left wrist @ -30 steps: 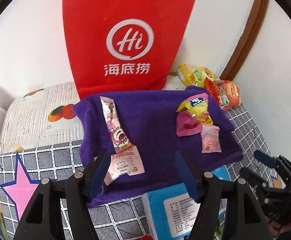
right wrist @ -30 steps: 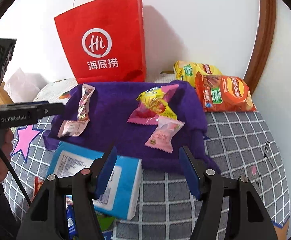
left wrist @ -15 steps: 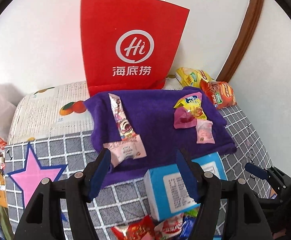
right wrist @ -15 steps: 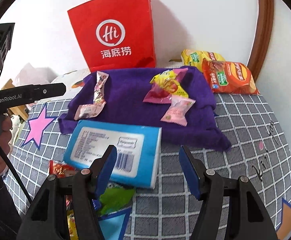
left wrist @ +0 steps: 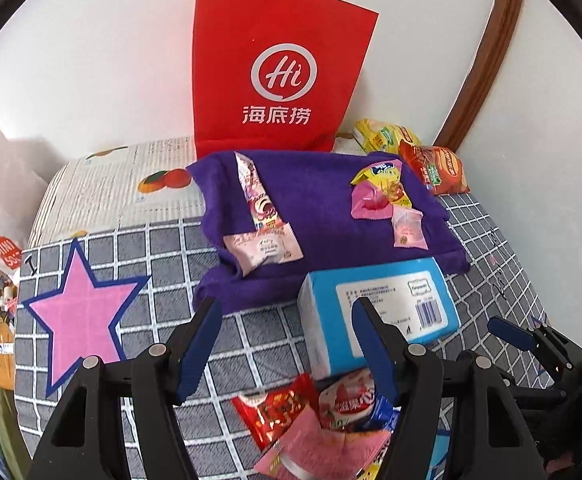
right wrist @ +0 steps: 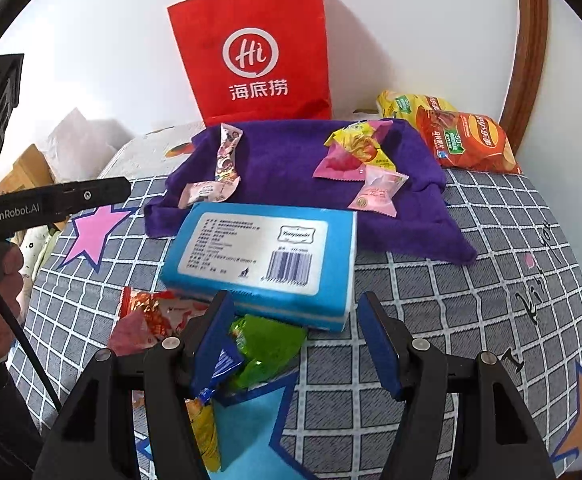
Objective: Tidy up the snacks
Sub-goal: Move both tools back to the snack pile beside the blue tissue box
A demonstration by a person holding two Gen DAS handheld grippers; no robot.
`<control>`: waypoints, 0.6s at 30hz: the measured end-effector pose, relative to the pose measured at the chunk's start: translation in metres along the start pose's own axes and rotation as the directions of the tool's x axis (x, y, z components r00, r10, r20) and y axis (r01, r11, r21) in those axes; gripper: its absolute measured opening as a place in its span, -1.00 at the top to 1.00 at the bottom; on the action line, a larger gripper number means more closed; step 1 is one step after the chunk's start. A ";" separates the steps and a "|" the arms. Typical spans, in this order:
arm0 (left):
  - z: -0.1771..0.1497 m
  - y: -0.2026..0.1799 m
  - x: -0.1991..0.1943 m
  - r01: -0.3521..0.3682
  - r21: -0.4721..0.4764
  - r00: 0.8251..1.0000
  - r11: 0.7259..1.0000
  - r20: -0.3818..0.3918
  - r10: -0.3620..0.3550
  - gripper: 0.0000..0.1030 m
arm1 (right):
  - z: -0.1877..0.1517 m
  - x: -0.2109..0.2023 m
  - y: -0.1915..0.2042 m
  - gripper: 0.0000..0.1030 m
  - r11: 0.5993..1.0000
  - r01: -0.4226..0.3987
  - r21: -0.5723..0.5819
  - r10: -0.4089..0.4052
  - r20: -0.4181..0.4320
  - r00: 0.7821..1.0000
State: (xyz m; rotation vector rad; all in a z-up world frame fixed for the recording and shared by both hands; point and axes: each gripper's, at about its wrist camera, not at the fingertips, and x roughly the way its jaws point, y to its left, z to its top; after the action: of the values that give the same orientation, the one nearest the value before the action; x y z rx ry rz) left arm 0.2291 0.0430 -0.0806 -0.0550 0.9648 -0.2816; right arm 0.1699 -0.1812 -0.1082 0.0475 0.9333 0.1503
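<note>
Sorting step, between picks by the look of it. Left gripper [left wrist: 285, 344] released, jaws spread and empty, hovering over the checked cover [left wrist: 139, 256] near its front edge. Right gripper [right wrist: 297, 340] likewise released, nothing between the pads, hanging over the front pile.

Purple towel [right wrist: 291, 152] toward the back edge, just in front of the red paper bag [right wrist: 251, 52]. 2 groups already on the towel: a long pink stick pack [left wrist: 257, 196] with a pale pink sachet [left wrist: 265, 248] toward its left side, a yellow-and-pink candy cluster [right wrist: 355, 152] toward its right. 2 chip bags [right wrist: 463, 140] at the back right corner, off the towel.

Unsorted snacks at the front edge: red packet [left wrist: 275, 408], green packet [right wrist: 267, 344], others partly hidden under the blue tissue pack [right wrist: 259, 256].

Next move, likely: drop onto 1 loose packet and pinch a thin crinkly edge; slippery film, easy to miss.

Open room: bare cover on the front right, bare towel in the middle. Tight spot: tissue pack touching the towel's front edge, overlapping the pile.
</note>
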 end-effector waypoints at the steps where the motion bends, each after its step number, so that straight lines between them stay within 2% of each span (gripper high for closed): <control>1: -0.003 0.001 -0.002 0.001 -0.001 1.000 1.000 0.001 -0.001 -0.27 | -0.002 -0.001 0.002 -0.24 1.000 -0.002 -0.001 0.002 0.001 1.000; 10: -0.020 0.016 -0.005 0.001 -0.022 1.000 1.000 -0.005 -0.001 -0.27 | -0.011 0.000 0.018 -0.24 1.000 -0.016 -0.020 0.016 -0.007 1.000; 18: -0.027 0.031 0.001 0.006 -0.046 1.000 0.999 -0.016 -0.006 -0.27 | -0.016 0.017 0.035 -0.24 0.999 -0.035 -0.039 0.033 -0.051 0.998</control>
State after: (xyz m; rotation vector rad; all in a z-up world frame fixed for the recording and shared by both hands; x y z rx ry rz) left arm 0.2142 0.0749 -0.1016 -0.0981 0.9878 -0.2657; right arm 0.1628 -0.1443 -0.1273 0.0226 0.9795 0.2026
